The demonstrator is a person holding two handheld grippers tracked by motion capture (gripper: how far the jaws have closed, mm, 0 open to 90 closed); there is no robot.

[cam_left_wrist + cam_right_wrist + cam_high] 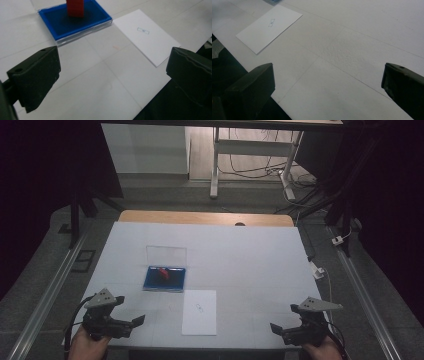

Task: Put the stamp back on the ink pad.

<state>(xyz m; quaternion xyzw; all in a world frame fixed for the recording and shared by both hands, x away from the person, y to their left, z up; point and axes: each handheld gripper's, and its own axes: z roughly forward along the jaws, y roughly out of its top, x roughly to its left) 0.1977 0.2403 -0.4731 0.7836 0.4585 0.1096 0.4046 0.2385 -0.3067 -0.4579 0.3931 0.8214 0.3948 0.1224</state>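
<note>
Both grippers hovered at the near edge of the white tabletop (250, 255), the left gripper (131, 324) and the right gripper (278, 329) each with jaws spread wide and grasping nothing. A blue tray (151, 282) with a clear lid standing behind it lay ahead of the left gripper, a red block (75, 8) upright inside it. Just beside the tray's near right corner lay a white sheet of paper (200, 312) bearing a small printed mark, well apart from both grippers.

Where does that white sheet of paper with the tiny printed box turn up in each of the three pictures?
High view: the white sheet lies low at centre, right of the blue tray.
Left gripper view: upper right, right of the blue tray.
Right gripper view: upper left.
Shared landmark: the small printed box at its middle.
</note>
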